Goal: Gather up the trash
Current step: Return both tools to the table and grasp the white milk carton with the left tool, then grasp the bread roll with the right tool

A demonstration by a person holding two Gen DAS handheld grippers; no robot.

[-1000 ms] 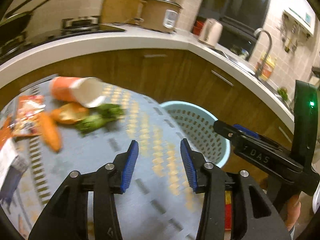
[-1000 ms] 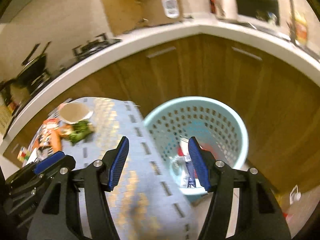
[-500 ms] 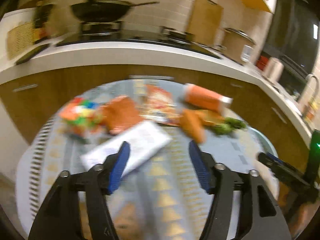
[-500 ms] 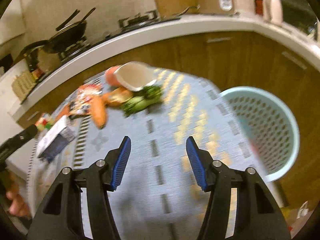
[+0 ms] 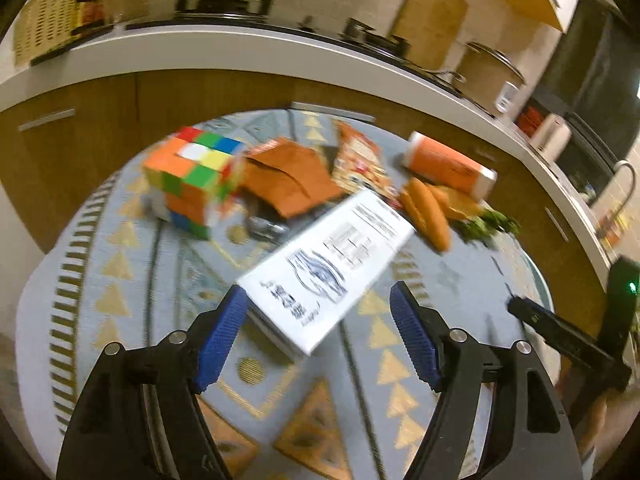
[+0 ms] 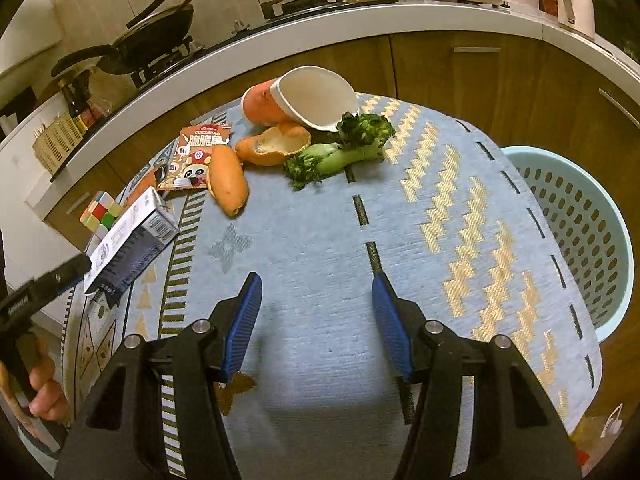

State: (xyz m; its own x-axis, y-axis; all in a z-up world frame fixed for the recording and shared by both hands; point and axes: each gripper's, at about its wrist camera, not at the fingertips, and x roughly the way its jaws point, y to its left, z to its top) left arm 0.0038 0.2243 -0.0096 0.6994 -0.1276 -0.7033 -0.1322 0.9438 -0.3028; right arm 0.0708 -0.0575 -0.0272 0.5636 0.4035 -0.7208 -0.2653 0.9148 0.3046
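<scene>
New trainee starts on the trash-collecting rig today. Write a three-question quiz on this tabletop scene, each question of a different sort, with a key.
1. True or false: the left tongs are clamped on the white carton.
2. Multiple choice: beside which edge of the table does the blue basket stand, in the right wrist view? A) left B) right C) far
3. Fill in: the orange paper cup lies on its ____.

Key
1. False: the jaws have just been opening and stand wide, the carton's near end between them, unpressed.
2. B
3. side, its mouth facing the greens.
</scene>
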